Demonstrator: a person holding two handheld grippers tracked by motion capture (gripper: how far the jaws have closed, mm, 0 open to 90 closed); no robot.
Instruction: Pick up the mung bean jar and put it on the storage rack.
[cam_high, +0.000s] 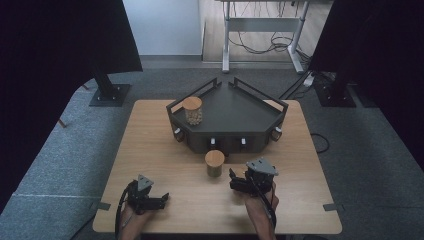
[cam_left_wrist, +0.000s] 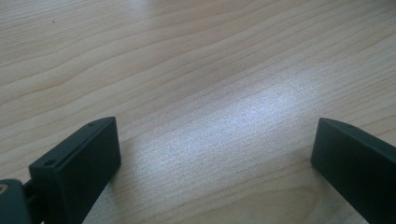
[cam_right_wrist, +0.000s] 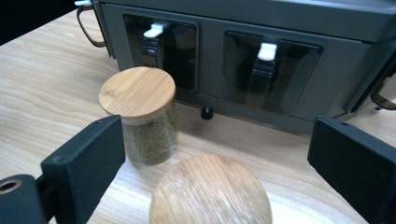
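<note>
My left gripper (cam_high: 161, 198) sits by the near-left corner of the table (cam_high: 150, 135), jaws spread wide with nothing between them but bare wood grain. My right gripper (cam_right_wrist: 217, 135) is further along the near edge, about mid-table, and its jaws are also wide apart and clamp nothing.

Low between those right jaws, in the right gripper view, a round wooden lid (cam_right_wrist: 210, 196) looms close and blurred. I cannot tell what sits under it, and neither jaw touches it.

Just past it, close by my right gripper's left jaw but clear of it, stands a small glass jar (cam_right_wrist: 142, 116) with a bamboo lid, upright on the table and filled with fine greenish grains. It is near the middle of the table, just in front of the dark rack (cam_right_wrist: 210, 51).

The rack's front face has two dark glossy panels, each with a white-tipped lever (cam_right_wrist: 267, 50). The rack fills the far half of the table, and on its flat top, towards its left corner, a second lidded jar (cam_high: 192, 110) stands upright.
</note>
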